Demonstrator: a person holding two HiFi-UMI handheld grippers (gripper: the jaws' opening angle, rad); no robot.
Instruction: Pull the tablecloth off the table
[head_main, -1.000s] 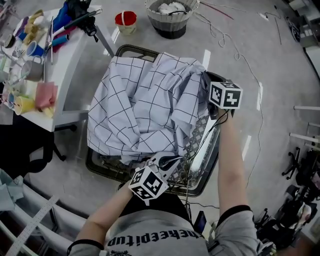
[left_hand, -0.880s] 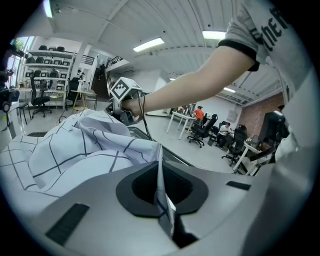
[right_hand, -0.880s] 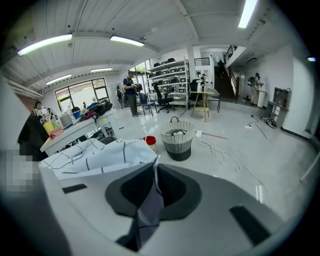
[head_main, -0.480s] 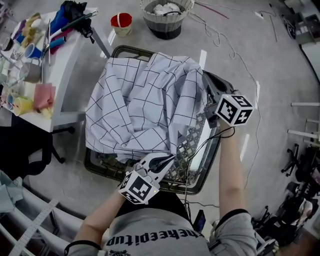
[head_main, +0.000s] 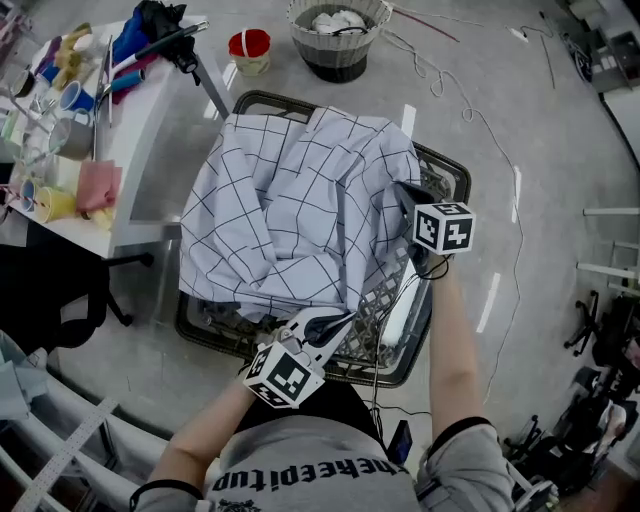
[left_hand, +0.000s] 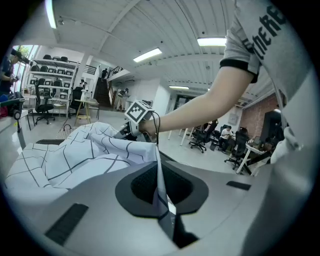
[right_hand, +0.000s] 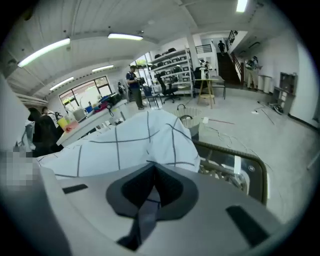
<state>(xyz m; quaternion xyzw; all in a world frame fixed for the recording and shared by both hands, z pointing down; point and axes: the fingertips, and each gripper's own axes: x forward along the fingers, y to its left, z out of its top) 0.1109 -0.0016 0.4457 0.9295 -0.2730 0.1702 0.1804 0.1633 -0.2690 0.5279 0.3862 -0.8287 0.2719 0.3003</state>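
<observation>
White, dark-gridded, bunched in folds: found the tablecloth (head_main: 290, 210) that way, heaped over a black mesh basket (head_main: 258, 98) on the grey floor (head_main: 560, 120), just beside a white counter (head_main: 150, 130) and not on it. Saw most of the basket covered, with bare mesh only along its right side and near rim. Clenched the left claw (head_main: 338, 320) on the near hem, with a thin pleat of cloth pressed flat between the pads and running up out of them. Had just been closing the right claw (right_hand: 152, 185) on the right edge of the heap; clamped there on a fold of the checked cloth caught between its pads. Held both claws low at the basket, left at the near rim, right further along the right side, well apart. Noted cups (head_main: 68, 100) and a pink cloth (head_main: 95, 187) on the counter. Noted beyond the basket a red cup (head_main: 250, 45) and a round woven basket (head_main: 335, 55) with something white inside.
</observation>
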